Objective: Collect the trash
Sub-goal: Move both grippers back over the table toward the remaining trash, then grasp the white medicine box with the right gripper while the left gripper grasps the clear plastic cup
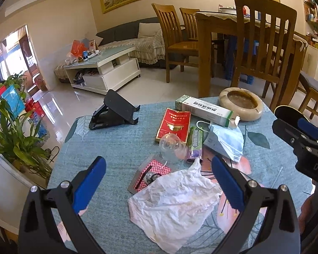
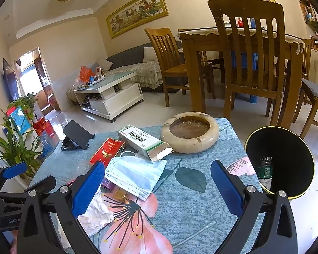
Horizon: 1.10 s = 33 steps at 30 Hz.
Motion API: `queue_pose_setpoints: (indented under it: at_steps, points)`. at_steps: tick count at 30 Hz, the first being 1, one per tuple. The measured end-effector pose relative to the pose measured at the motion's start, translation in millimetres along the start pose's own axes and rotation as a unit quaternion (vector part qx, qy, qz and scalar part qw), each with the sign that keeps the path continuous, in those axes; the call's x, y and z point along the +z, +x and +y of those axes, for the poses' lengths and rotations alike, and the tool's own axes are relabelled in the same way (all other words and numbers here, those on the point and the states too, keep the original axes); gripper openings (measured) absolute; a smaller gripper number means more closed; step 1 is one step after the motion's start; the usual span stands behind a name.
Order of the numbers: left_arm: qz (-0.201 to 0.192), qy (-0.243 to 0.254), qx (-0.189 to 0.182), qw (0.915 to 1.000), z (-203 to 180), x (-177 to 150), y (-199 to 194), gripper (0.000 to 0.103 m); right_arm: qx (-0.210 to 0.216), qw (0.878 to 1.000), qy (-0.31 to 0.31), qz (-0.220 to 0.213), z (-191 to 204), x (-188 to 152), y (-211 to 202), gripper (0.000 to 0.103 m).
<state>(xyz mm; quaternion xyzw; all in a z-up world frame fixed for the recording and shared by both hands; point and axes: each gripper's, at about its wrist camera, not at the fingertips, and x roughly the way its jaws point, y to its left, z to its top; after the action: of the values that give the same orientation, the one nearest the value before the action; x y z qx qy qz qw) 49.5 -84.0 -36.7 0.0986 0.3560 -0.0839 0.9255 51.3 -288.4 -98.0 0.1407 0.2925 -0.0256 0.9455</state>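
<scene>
Crumpled tissue (image 1: 176,203) lies on the blue tablecloth (image 1: 116,148), between the spread, empty fingers of the left gripper (image 1: 159,188). Right gripper (image 2: 156,188) likewise released, above face mask (image 2: 135,173). Black bin (image 2: 286,160) beside table.

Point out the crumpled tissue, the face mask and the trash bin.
crumpled tissue (image 1: 176,203): left wrist view, its creased middle.
face mask (image 2: 135,174): right wrist view, its pleated front.
trash bin (image 2: 290,158): right wrist view, its dark inner wall.

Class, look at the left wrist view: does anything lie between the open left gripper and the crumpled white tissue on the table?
Nothing visible does. The left gripper is open with the crumpled tissue directly between its fingers; the pill blister lies beyond it.
</scene>
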Motion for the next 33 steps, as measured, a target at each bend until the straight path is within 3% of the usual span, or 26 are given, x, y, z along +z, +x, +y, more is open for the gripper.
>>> queue_pose_setpoints:
  at_steps: [4,8,11,14,16,20,26,29,31,32,33]
  points:
    - [-0.002,-0.010,-0.026,0.9996,5,-1,0,0.100,-0.001,1.000,-0.002,0.000,0,0,0,0.099]
    - [0.002,-0.011,-0.001,0.9999,14,-1,4,0.100,-0.001,1.000,-0.020,0.003,4,0,4,0.099]
    - [0.003,-0.021,0.013,0.9997,27,-1,9,0.100,0.023,0.999,-0.043,0.012,9,4,12,0.099]
    - [-0.002,-0.027,0.031,0.9991,41,-2,12,0.100,0.079,0.993,-0.085,0.038,20,13,29,0.099]
    - [0.001,-0.033,0.031,0.9990,52,-2,16,0.100,0.146,0.981,-0.103,0.078,26,24,54,0.099]
    - [0.011,-0.046,0.031,0.9984,71,-7,24,0.100,0.194,0.961,-0.128,0.153,40,46,110,0.094]
    - [0.018,-0.064,0.027,0.9974,97,-11,35,0.100,0.161,0.951,-0.142,0.222,47,69,189,0.092]
    - [0.024,-0.071,0.028,0.9968,106,-12,43,0.100,0.138,0.944,-0.161,0.253,49,67,215,0.073]
    - [0.027,-0.077,0.024,0.9963,109,-12,47,0.100,0.115,0.942,-0.180,0.258,51,65,221,0.066]
    - [0.028,-0.081,0.021,0.9961,111,-12,49,0.100,0.111,0.941,-0.181,0.262,50,63,224,0.051]
    - [0.028,-0.082,0.019,0.9960,111,-12,50,0.100,0.107,0.940,-0.181,0.270,49,62,226,0.051]
